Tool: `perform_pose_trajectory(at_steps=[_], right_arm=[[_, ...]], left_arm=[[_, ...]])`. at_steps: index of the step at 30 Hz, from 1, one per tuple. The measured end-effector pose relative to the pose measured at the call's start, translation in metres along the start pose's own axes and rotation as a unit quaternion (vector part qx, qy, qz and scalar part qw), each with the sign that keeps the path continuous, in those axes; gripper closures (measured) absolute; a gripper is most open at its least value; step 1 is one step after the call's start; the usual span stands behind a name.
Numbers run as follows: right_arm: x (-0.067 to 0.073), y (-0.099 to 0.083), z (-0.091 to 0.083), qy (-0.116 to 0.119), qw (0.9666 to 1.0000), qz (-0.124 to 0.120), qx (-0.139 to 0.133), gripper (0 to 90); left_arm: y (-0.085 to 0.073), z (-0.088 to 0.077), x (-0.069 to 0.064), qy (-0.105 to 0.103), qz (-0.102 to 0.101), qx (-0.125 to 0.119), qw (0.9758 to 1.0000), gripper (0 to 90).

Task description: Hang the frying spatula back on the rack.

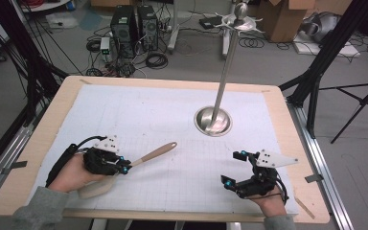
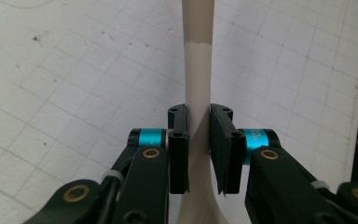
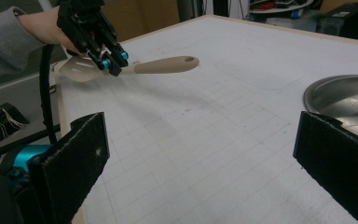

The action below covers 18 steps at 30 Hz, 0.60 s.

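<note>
Near the worktop's front left corner, the spoon hangs just above the gridded mat, bowl toward the person, wooden handle pointing at the metal stand. The left gripper has its fingers nearly shut and clamped on the narrow neck, presumably because that gives balance and keeps the hole-ended handle free for the stand's hooks. The right gripper waits apart, fingers spread wide and empty.
</note>
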State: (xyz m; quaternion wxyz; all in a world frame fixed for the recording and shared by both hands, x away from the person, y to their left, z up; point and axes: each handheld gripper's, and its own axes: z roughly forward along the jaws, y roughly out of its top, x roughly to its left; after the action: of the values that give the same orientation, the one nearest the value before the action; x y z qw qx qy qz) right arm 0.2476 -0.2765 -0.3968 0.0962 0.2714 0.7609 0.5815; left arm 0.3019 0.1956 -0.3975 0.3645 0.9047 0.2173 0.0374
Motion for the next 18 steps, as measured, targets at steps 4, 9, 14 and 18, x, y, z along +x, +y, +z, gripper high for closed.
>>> perform_pose_trajectory(at_steps=[4,9,14,18], right_arm=[[-0.003,0.000,-0.001,0.000,1.0000,0.001,-0.003,2.3],[-0.007,0.001,-0.002,0.001,0.9999,0.001,-0.012,2.3],[-0.008,0.002,-0.002,0.002,0.9999,0.000,-0.015,2.3],[-0.008,0.003,-0.001,0.005,0.9998,0.000,-0.019,2.2]], left_arm=[[0.003,-0.005,0.000,-0.003,-0.005,-0.015,0.9999,77.6],[0.009,-0.007,0.000,-0.001,-0.002,-0.022,0.9998,77.6],[0.016,-0.004,0.001,-0.002,-0.002,-0.022,0.9998,77.6],[0.023,-0.004,0.002,-0.001,-0.004,-0.024,0.9997,77.6]])
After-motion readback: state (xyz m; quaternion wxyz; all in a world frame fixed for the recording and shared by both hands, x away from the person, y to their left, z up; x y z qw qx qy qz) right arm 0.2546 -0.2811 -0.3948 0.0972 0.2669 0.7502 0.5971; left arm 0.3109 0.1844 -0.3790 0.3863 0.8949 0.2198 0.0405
